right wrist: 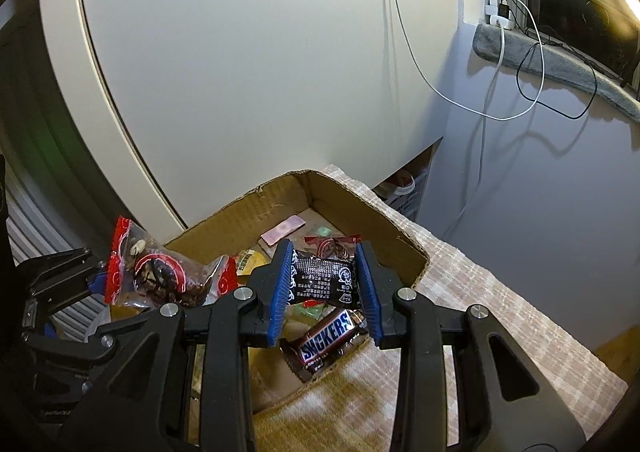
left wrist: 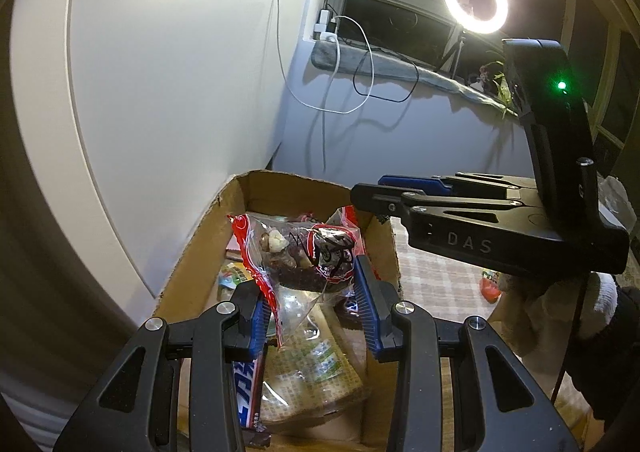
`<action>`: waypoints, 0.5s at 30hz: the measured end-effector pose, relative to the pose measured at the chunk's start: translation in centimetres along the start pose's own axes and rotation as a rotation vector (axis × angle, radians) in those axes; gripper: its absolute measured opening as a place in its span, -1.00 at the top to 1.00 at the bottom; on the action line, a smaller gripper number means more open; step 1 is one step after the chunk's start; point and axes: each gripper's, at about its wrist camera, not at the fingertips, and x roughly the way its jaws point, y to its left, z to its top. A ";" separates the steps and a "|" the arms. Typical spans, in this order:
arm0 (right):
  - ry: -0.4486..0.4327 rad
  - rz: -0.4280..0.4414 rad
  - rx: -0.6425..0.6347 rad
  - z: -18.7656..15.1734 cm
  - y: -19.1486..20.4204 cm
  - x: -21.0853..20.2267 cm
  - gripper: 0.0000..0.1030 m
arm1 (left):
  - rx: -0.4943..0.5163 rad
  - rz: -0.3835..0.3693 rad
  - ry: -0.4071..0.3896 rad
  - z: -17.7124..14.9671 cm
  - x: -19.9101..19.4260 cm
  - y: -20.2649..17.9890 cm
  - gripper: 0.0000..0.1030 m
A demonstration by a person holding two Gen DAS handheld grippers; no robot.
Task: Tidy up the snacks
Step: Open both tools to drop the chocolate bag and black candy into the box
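Blue-padded fingers of the left gripper (left wrist: 316, 304) clamp a clear bag of dried fruit with red edges (left wrist: 300, 252), held above the open cardboard box (left wrist: 192, 252). Below it in the box lie a green-printed packet (left wrist: 316, 376) and a blue-and-white bar (left wrist: 248, 392). The right gripper (right wrist: 325, 288) squeezes a small black candy packet (right wrist: 324, 280) over the box's near corner, where a Snickers bar (right wrist: 326, 336) lies at the rim. The box sits on a checked tablecloth (right wrist: 480, 312).
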 end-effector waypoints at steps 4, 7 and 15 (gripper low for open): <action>0.005 0.004 -0.001 0.3 0.1 0.5 0.34 | -0.009 0.004 0.000 0.0 0.0 0.2 0.28; 0.002 0.002 0.000 0.4 0.1 0.6 0.34 | -0.009 0.010 0.002 0.0 0.0 0.3 0.26; -0.021 -0.014 0.000 0.8 0.3 0.3 -0.50 | -0.010 0.024 -0.003 0.0 -0.2 0.2 -0.01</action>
